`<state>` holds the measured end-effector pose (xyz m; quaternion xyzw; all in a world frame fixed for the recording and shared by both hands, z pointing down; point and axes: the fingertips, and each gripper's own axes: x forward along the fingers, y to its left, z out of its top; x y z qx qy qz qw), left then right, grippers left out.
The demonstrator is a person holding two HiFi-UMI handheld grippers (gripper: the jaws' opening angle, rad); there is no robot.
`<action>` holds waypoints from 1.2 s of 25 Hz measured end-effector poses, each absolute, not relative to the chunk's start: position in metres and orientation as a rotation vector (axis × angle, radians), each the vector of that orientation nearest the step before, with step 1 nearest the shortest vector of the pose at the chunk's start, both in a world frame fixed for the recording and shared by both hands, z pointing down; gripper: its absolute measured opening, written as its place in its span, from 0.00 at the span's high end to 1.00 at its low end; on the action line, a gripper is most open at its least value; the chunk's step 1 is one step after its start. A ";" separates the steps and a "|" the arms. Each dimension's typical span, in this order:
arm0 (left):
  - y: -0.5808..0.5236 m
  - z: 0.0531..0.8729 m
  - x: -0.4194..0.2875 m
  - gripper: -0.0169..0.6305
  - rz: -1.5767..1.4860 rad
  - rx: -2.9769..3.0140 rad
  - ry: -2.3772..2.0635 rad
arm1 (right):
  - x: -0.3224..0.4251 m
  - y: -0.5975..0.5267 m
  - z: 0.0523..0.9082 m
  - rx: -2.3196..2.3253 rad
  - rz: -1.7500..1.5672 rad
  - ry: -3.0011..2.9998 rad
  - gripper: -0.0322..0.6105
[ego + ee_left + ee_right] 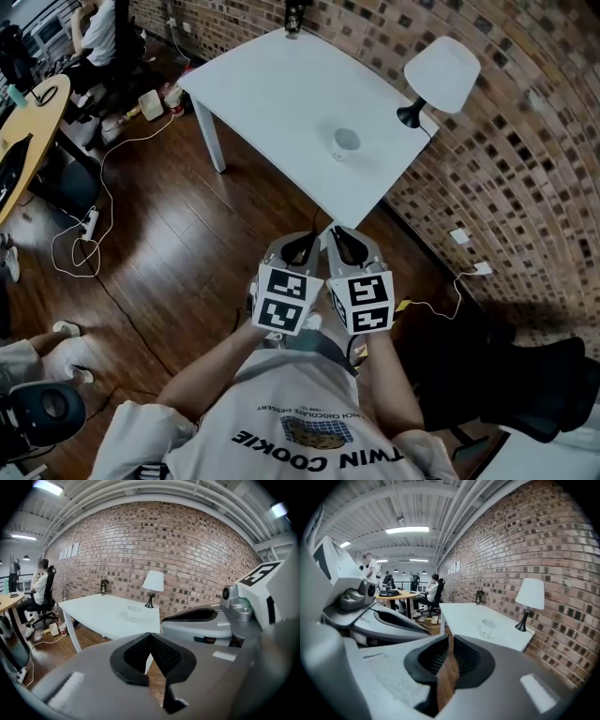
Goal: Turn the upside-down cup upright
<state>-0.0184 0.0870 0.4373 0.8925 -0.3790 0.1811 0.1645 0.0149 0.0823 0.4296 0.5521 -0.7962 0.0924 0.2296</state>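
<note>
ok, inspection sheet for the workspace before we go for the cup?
Surface: white table beside brick wall.
Job's things: clear cup on the table near the white lamp; which way up cannot be told.
Clutter: white lamp, dark object at far edge.
Grippers: left gripper and right gripper shut, empty, side by side, short of the table.
Cables: white cable looped on wooden floor.
Surroundings: seated person at a desk.

A white table point(281, 103) is being used as the sole support. A pale cup point(345, 142) is being carried on its top, near the lamp point(441, 75) at one corner. A small dark bottle point(296, 19) is being carried at the far edge, well apart from both.
</note>
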 end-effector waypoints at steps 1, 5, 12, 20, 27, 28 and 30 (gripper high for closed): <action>0.080 0.438 -0.017 0.97 0.518 2.541 -1.081 | 0.019 0.073 0.431 1.509 0.242 -2.180 0.92; 0.048 0.444 -0.011 0.97 0.514 2.523 -1.112 | 0.033 0.034 0.441 1.454 0.199 -2.150 0.90; -0.019 0.445 0.013 0.97 0.511 2.494 -1.205 | 0.061 -0.047 0.459 1.290 0.087 -2.112 0.82; -0.082 0.456 0.040 0.97 0.535 2.402 -1.302 | 0.089 -0.128 0.488 1.033 -0.021 -2.023 0.82; -0.111 0.469 0.036 0.97 0.557 2.304 -1.414 | 0.088 -0.152 0.521 0.840 -0.009 -2.024 0.82; -0.115 0.469 0.035 0.97 0.559 2.293 -1.430 | 0.087 -0.153 0.524 0.821 -0.009 -2.031 0.82; -0.119 0.469 0.033 0.97 0.563 2.275 -1.451 | 0.085 -0.154 0.527 0.787 0.000 -2.046 0.83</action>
